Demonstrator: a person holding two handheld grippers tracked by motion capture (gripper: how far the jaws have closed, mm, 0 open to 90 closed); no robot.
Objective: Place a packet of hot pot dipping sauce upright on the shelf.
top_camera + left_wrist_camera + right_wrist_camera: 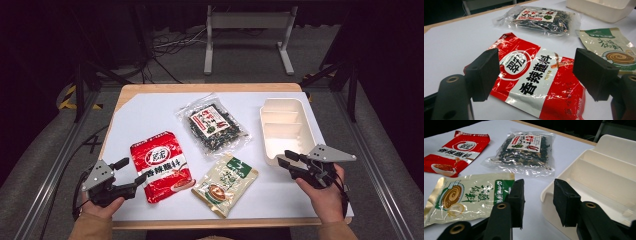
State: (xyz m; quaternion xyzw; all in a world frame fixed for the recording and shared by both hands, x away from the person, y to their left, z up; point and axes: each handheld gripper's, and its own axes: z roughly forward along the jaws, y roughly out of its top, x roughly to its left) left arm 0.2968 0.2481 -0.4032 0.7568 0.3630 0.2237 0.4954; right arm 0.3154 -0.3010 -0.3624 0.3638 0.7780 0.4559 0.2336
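L gripper [131, 176]: jaws spread wide, nothing between them, aimed at red sauce packet [162, 166] lying flat on white tabletop [145, 115], just beside its left edge. R gripper [284, 159]: jaws part-open, unloaded, at near corner of cream tray [286, 107]. Judged approach step; next: L must straddle packet edge, then clamp.
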